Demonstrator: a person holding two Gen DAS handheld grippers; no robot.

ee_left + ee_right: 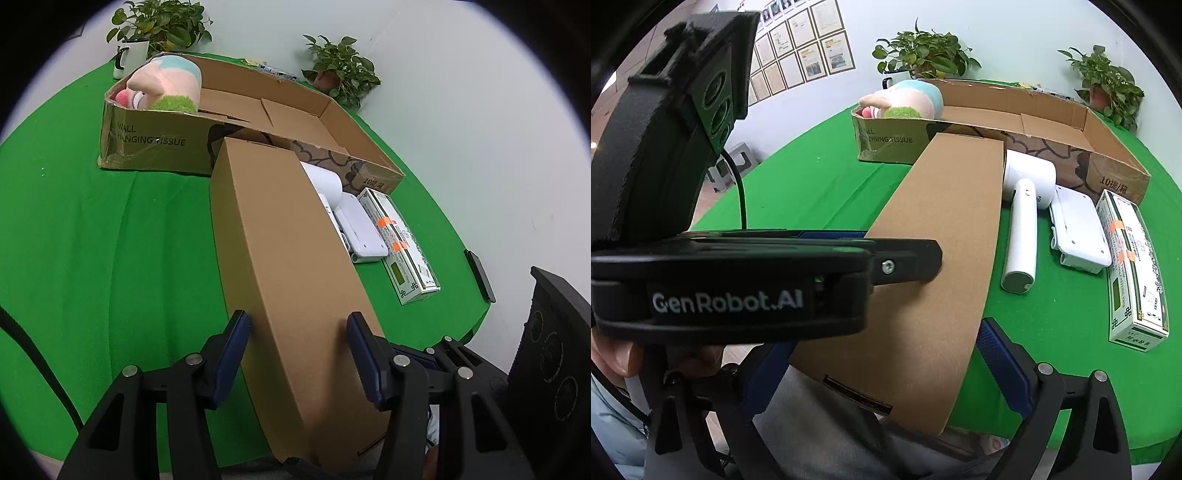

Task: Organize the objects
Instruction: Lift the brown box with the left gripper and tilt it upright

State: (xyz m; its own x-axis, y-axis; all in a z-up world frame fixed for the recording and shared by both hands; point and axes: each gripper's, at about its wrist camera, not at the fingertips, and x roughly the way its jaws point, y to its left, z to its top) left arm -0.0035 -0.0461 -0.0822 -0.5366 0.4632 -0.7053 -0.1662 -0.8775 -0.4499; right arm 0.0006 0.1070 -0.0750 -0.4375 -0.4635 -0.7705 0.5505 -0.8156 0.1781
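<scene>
**Grippers bracket the long brown box**

Left gripper (295, 354) is half closed, its blue pads clamped against the long brown box (280, 258), which lies just before the open carton (155, 147) marked "WALL HANGING TISSUE". Right gripper (886, 369) stands wide around the box's near end; its left finger is hidden.

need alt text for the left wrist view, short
The left tool grips the near end of a long brown cardboard box lying on a green table. Beyond it sits a large open carton holding a plush toy; a white handheld device lies to the right.
</scene>
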